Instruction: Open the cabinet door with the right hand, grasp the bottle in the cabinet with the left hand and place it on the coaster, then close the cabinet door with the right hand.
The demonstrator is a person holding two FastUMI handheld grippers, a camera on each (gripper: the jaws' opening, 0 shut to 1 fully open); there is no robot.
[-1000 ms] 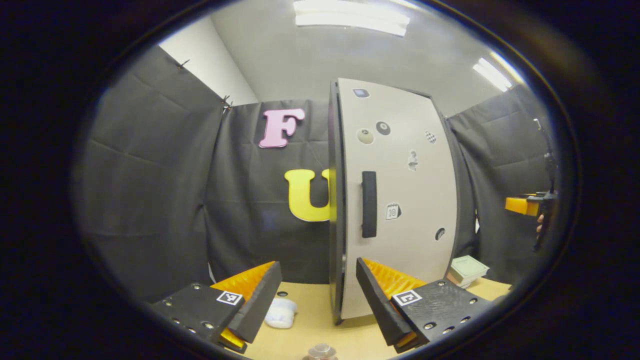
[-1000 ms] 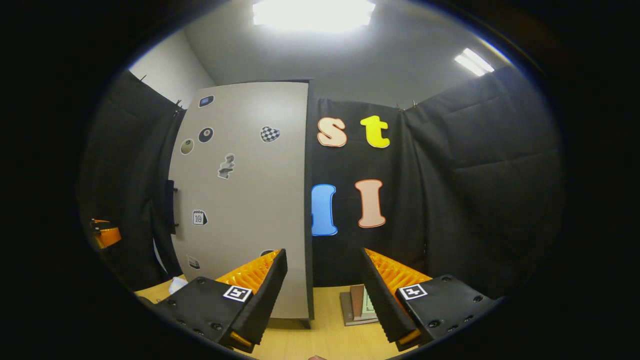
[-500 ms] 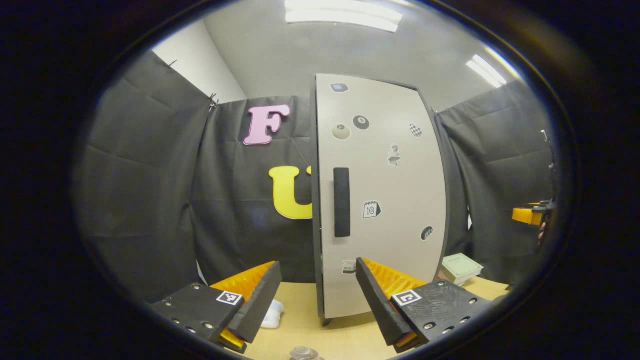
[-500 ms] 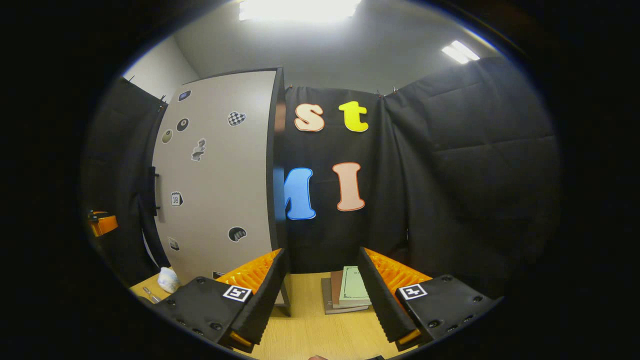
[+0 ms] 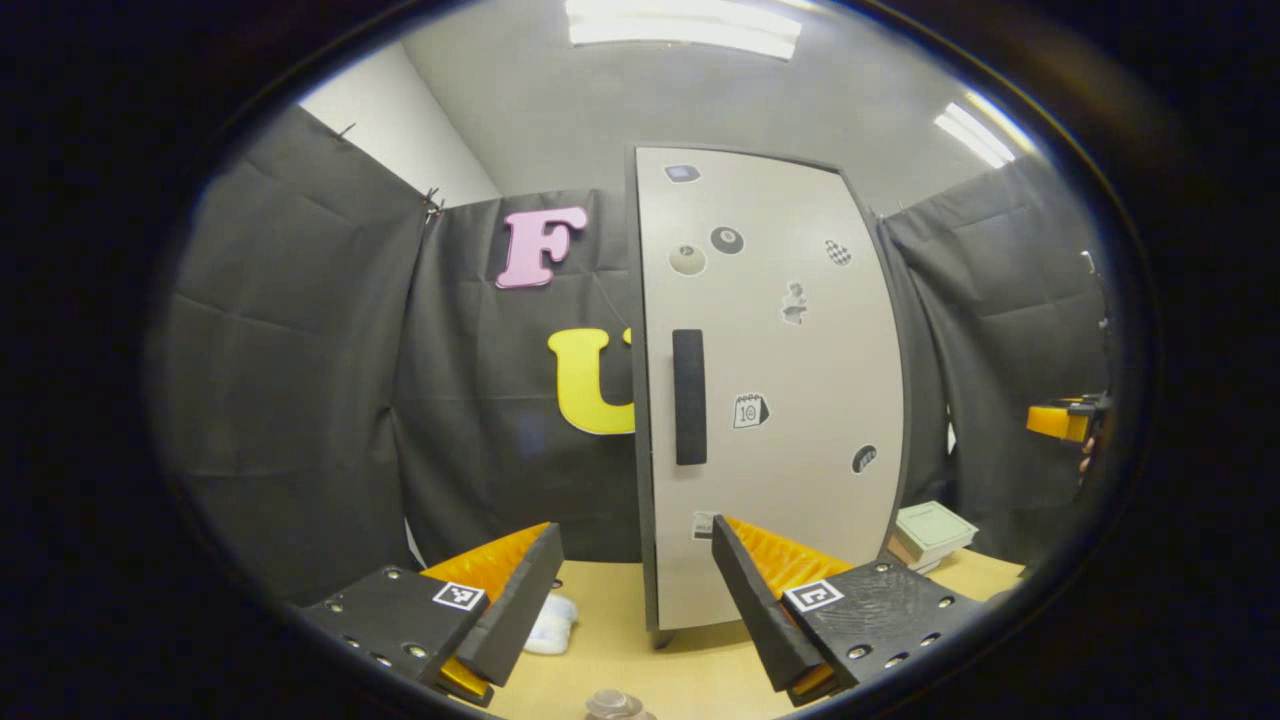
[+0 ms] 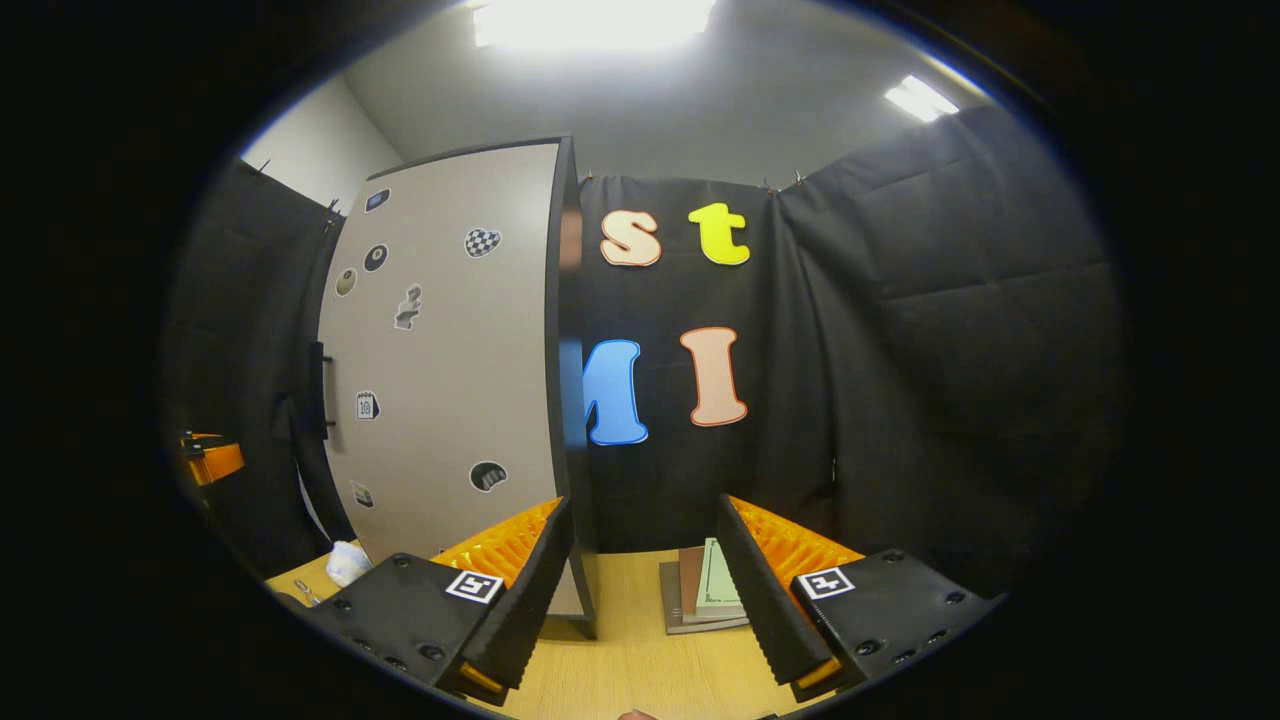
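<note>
In the left gripper view the cabinet door (image 5: pixel 770 390) is seen flush with the cabinet's dark edge, its black handle (image 5: pixel 688 397) facing the camera. A second ago the door was seen standing ajar, with its thick dark edge turned outward; half a second ago it had swung nearly flat, and now no gap is seen along the handle side. From this it is judged that the closing step is finished or all but finished.

At the bottom rim of the left gripper view a rounded brownish cap (image 5: pixel 612 706) is seen between the fingers of the left tool (image 5: pixel 636 600), which is taken to be the bottle's top on the counter (image 5: pixel 620 645); the coaster beneath it cannot be made out, so its placement is inferred, not confirmed. The left tool's fingers are held apart and nothing is gripped.

The right tool (image 6: pixel 640 590) is likewise spread wide and empty, pointed past the cabinet's right edge at a stack of books (image 6: pixel 705 598) on the counter. It is not touching the door, and it can be glimpsed far off at the right of the left gripper view.

A white crumpled item (image 5: pixel 550 625) lies on the counter left of the cabinet base.

Little is judged to remain beyond confirming that the door is fully seated.
</note>
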